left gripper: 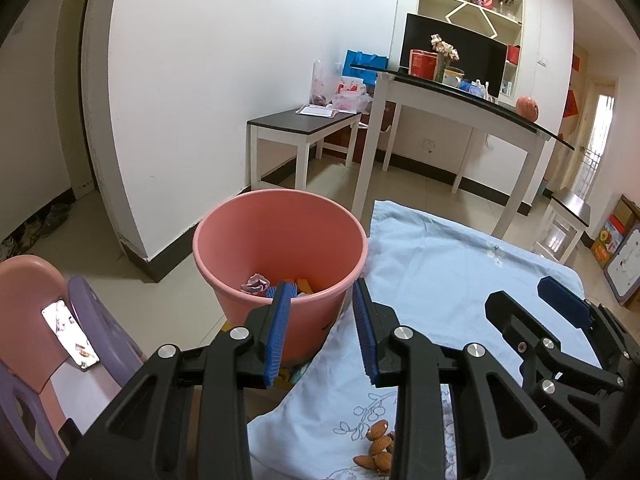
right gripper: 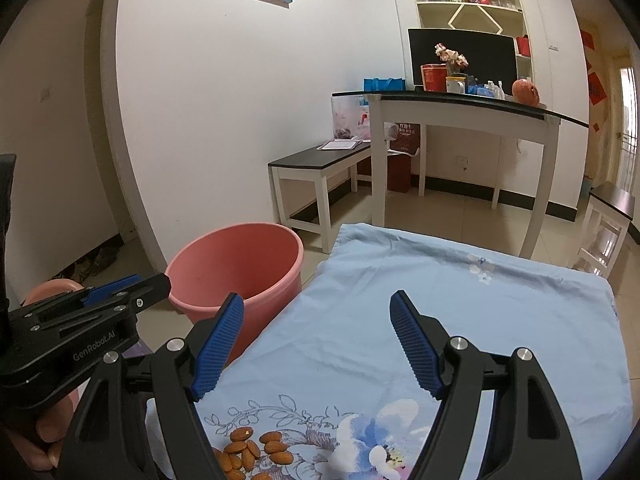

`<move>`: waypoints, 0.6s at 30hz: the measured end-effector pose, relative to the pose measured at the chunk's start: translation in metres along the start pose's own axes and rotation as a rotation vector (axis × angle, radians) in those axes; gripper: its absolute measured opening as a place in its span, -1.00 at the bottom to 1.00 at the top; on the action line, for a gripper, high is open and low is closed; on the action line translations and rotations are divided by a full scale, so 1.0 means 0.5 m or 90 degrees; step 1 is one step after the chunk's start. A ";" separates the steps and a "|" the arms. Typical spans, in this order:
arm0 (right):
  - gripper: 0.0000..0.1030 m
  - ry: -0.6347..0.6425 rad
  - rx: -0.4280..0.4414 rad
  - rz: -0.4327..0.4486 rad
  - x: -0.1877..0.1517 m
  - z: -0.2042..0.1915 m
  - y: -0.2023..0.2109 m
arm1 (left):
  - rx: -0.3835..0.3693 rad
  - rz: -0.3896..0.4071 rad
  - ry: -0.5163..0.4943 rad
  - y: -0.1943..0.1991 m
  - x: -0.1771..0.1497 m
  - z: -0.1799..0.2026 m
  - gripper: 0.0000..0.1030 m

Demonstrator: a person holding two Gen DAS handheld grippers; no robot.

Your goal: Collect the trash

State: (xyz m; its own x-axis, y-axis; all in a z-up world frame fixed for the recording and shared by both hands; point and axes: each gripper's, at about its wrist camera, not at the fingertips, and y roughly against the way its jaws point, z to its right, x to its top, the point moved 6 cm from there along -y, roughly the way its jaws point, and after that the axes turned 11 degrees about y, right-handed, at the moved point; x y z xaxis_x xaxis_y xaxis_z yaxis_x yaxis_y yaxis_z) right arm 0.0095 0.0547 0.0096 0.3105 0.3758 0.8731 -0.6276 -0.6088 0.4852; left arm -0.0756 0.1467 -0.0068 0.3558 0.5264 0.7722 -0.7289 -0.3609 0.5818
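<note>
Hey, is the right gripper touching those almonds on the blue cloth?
Apart. The right wrist view shows the right gripper open above the cloth, almonds lying nearer the camera, untouched.

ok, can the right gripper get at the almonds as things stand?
Probably yes. The right gripper is open above the blue cloth, and the almonds lie uncovered just below and behind its fingers; nothing blocks them.

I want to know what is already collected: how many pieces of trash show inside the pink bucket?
2: a crumpled paper ball at the bottom of the bucket, and an orange scrap beside it. The left gripper hides part, so more may lie there.
</note>
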 end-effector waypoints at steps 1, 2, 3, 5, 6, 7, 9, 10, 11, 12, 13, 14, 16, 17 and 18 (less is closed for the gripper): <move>0.45 -0.001 0.000 0.000 0.000 0.001 0.000 | 0.000 0.000 0.000 0.000 0.000 0.000 -0.37; 0.45 0.000 0.000 0.000 0.000 0.002 -0.001 | 0.000 -0.001 0.000 0.000 -0.001 0.000 -0.37; 0.45 -0.001 0.001 -0.001 0.000 0.002 -0.001 | 0.000 -0.001 0.000 0.000 -0.001 0.000 -0.37; 0.45 -0.001 0.001 -0.001 0.000 0.002 -0.001 | 0.001 0.000 -0.001 0.001 -0.001 0.001 -0.37; 0.45 -0.001 0.000 -0.001 0.000 0.002 -0.001 | 0.000 -0.001 -0.001 -0.001 -0.002 0.001 -0.37; 0.45 -0.001 0.000 -0.002 -0.001 0.001 -0.002 | 0.001 -0.001 0.000 0.000 -0.003 0.001 -0.37; 0.45 -0.002 0.001 -0.002 -0.004 0.000 -0.004 | 0.001 -0.001 0.000 -0.001 -0.005 0.000 -0.37; 0.45 -0.003 0.001 -0.003 -0.005 0.000 -0.004 | 0.001 -0.001 0.000 -0.001 -0.005 0.000 -0.37; 0.45 -0.002 0.001 -0.003 -0.004 0.000 -0.004 | 0.001 -0.001 0.000 -0.001 -0.005 0.000 -0.37; 0.45 -0.002 0.001 -0.003 -0.004 0.001 -0.004 | 0.001 -0.001 0.000 -0.001 -0.005 0.000 -0.37; 0.45 -0.003 0.002 -0.003 -0.005 0.001 -0.005 | 0.001 -0.002 -0.001 -0.001 -0.005 0.000 -0.37; 0.45 -0.003 0.002 -0.003 -0.007 0.001 -0.006 | 0.000 -0.002 0.000 -0.001 -0.005 0.000 -0.37; 0.45 -0.004 0.002 -0.004 -0.010 0.001 -0.006 | 0.000 -0.002 0.000 -0.002 -0.008 -0.001 -0.37; 0.45 -0.005 0.003 -0.004 -0.011 0.001 -0.006 | 0.001 -0.003 0.000 -0.001 -0.009 -0.002 -0.37; 0.45 -0.006 0.003 -0.005 -0.013 0.001 -0.007 | 0.001 -0.003 -0.001 -0.002 -0.011 -0.002 -0.37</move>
State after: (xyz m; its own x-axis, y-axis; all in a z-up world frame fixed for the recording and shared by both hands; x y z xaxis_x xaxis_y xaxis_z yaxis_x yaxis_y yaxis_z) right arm 0.0103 0.0539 0.0022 0.3211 0.3741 0.8700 -0.6217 -0.6098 0.4916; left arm -0.0776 0.1447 -0.0119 0.3594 0.5271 0.7701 -0.7266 -0.3597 0.5854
